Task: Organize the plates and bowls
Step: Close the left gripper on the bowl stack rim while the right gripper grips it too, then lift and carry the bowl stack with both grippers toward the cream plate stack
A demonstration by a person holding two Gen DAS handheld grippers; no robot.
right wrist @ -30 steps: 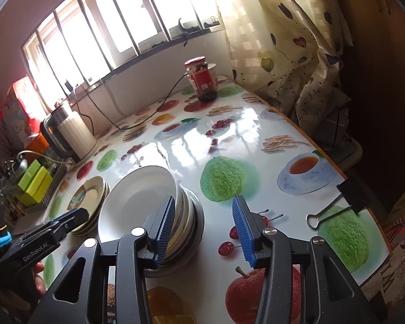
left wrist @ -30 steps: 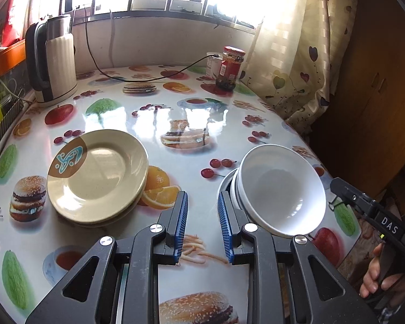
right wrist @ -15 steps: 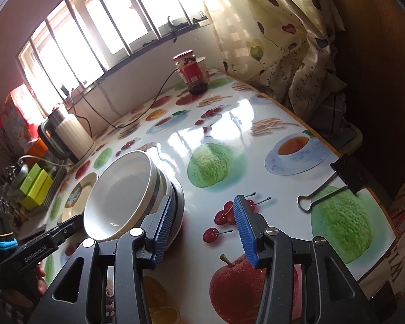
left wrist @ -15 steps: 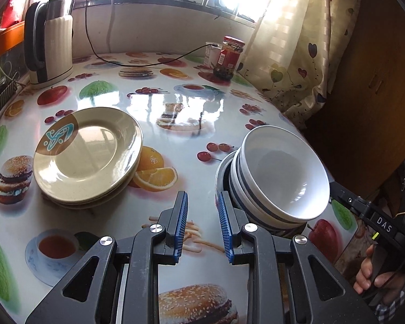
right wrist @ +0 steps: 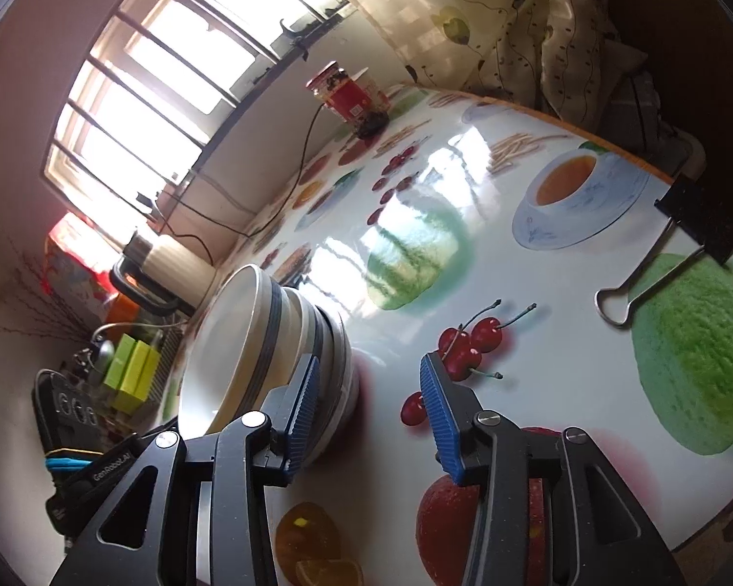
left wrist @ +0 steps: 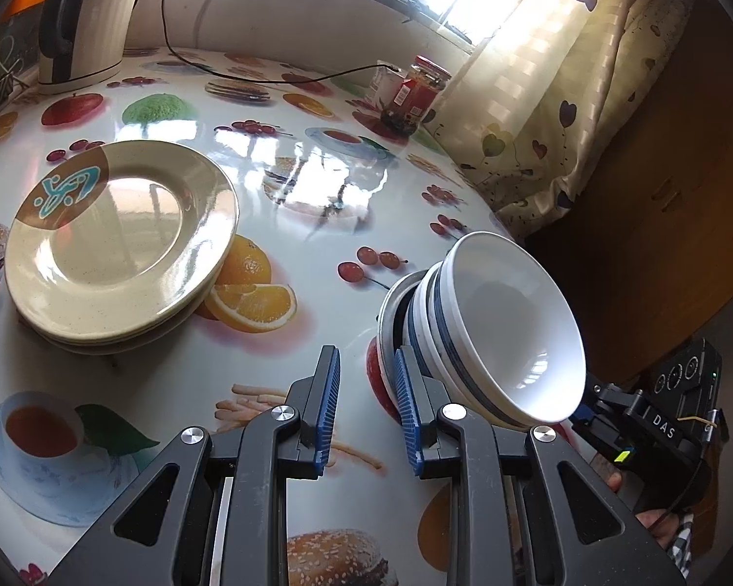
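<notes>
Both tongs tilt downward over the fruit-printed worktop (left wrist: 317,185). The right tongs (right wrist: 366,410) are closing with nothing between the pads, its left pad beside the white, blue-banded bowl stack (left wrist: 503,337) at the near right. The left tongs (left wrist: 366,400) stand slightly parted, empty. Stacked cream plates (left wrist: 122,239) sit left.

Both wrist views look down, sharing the bowl stack (left wrist: 493,332).
</notes>
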